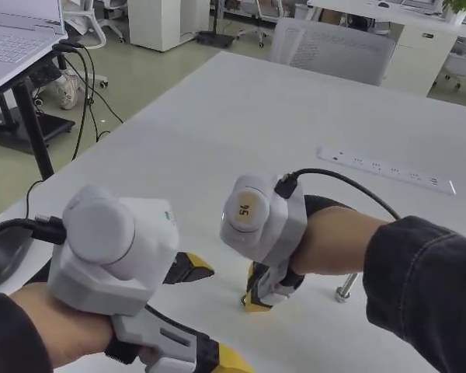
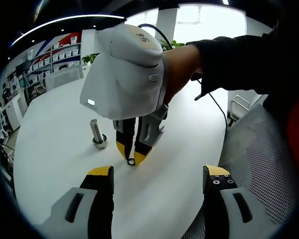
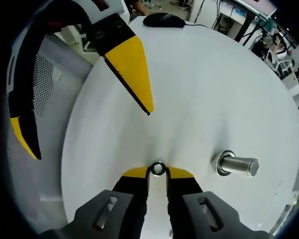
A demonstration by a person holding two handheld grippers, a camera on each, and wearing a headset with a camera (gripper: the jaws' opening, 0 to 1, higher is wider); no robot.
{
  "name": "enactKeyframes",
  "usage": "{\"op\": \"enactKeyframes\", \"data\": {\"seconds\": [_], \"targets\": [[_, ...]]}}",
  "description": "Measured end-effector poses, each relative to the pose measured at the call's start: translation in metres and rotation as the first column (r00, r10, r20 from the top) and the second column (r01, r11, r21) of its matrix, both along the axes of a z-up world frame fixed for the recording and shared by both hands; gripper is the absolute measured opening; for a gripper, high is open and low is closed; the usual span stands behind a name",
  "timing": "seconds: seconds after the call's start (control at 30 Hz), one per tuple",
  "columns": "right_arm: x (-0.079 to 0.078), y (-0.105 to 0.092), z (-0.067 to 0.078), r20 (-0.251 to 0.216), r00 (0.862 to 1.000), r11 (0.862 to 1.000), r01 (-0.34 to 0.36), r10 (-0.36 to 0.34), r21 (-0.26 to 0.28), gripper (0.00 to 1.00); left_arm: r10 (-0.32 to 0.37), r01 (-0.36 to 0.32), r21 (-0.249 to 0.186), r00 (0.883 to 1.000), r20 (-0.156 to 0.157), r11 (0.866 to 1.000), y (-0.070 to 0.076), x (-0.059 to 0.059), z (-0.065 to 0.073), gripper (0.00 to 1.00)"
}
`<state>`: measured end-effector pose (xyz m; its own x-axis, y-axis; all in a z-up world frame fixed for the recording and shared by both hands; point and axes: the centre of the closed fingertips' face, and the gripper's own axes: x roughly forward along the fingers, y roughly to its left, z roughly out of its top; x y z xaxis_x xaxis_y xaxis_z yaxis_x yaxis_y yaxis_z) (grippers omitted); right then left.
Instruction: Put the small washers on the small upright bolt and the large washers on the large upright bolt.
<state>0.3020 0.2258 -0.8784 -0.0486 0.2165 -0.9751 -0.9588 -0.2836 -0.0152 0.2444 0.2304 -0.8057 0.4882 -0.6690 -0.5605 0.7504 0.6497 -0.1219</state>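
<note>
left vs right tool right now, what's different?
Jaws: the left tool stands wide open; the right tool is shut.
Load: the left tool holds nothing; the right tool pinches a small washer at its tips.
Pose: the right tool points down at the table, near the upright bolt; the left tool aims at the right tool.
Shared: yellow-tipped jaws.

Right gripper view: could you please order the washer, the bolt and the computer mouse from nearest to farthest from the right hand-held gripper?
1. Washer, pinched at its jaw tips.
2. Bolt, standing to the right.
3. Computer mouse, far off at the top.
</note>
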Motion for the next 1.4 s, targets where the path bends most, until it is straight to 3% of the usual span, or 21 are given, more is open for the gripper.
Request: {"op": "enactKeyframes", "data": {"seconds": [0.67,1.4], "targets": [[-0.009,-0.056,-0.001,0.002,0.996,0.996,0.086,-0.086,-0.016,0.15,-0.015,0.015,0.005,1.0,0.0,1.0,-0.003,-0.001,-0.001,0.72],[-0.015,-0.116,0.007,-0.005,0.976,0.976,0.218,-0.218,-0.007,0.15,-0.032,0.032,0.012,0.999,-0.006,0.999,-0.005,-0.006,-0.004,0.72]]}}
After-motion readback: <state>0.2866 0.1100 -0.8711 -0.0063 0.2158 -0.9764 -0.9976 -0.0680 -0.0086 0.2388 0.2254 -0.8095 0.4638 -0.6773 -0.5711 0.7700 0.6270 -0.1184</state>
